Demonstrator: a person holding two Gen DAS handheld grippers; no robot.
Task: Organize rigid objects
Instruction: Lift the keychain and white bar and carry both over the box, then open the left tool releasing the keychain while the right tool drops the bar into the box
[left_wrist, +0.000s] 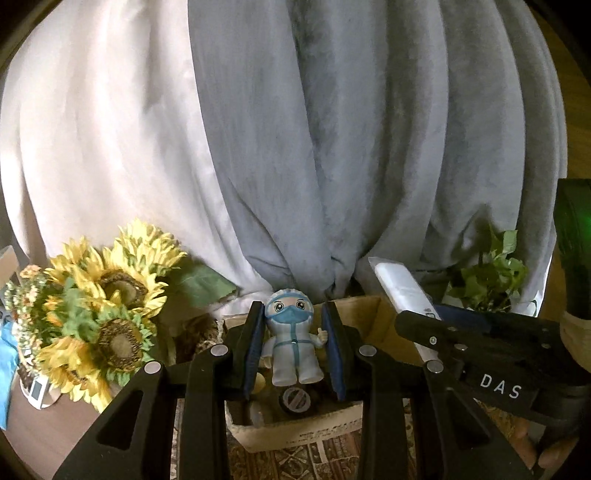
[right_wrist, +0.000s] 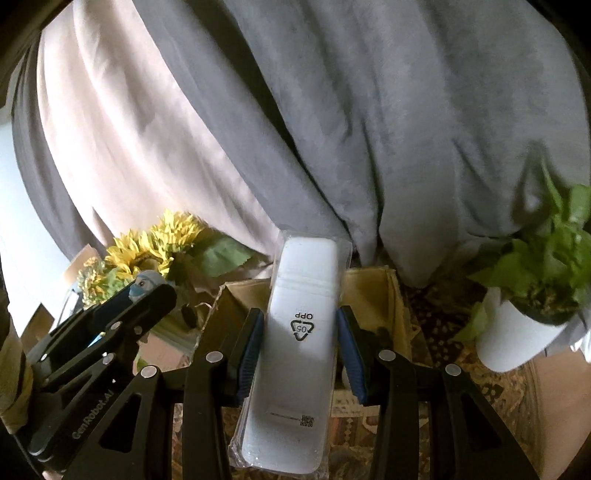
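I read "DAS" on right gripper (left_wrist: 424, 325), "GenRobot.AI" on left gripper (right_wrist: 122, 299), upside-down "OPP"/"05" on white packet (right_wrist: 295, 350).

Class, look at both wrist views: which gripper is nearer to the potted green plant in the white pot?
Right. The right gripper, holding the white packet, is beside the potted plant; the left gripper, gripping the figurine, lies farther off.

The right gripper (right_wrist: 301, 341) clamps a white wrapped pack (right_wrist: 295, 350) — above an open cardboard box (right_wrist: 373, 291).
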